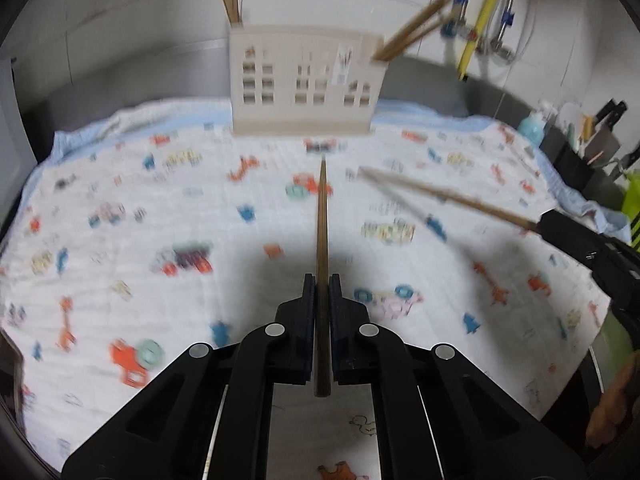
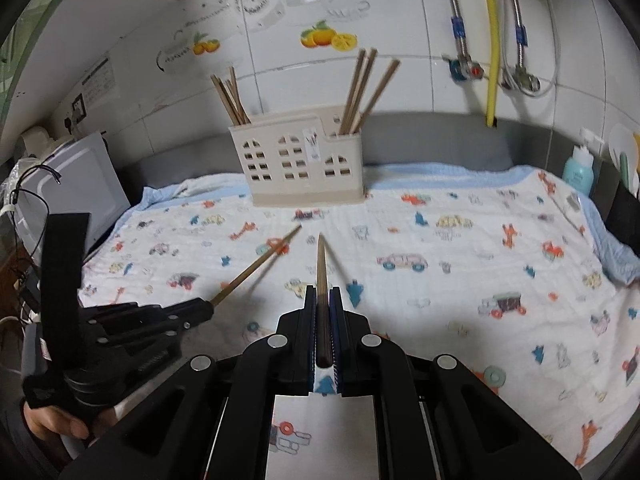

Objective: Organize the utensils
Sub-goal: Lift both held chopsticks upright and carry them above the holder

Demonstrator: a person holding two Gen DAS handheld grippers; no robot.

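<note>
Wooden brown chopsticks [image 2: 230, 94] already standing in the left end of the cream plastic holder with little window holes [image 2: 298, 162], more wooden sticks [image 2: 366, 92] in the right end. Middle slot looking empty from here (hard to be sure). So a good part of the tidying done.

Two more to go. Left gripper [image 1: 322, 294] clamped tight on one thin brown wooden chopstick [image 1: 321, 220], point aimed ahead at the holder. Right gripper [image 2: 322, 304] squeezed shut on another brown wooden chopstick [image 2: 321, 264], point also aimed toward the holder. Both sticks up off the white cloth with little cars and animals on it [image 2: 460, 280], well short of the holder. In the right view, left gripper seen low on the left side, its stick pointing toward the middle.

No other loose sticks showing on the cloth (edges hidden by the black frames). Left to do, most likely: carry these two across, tip them upright, drop them into a slot. Nearly finished, by the look of it.
</note>
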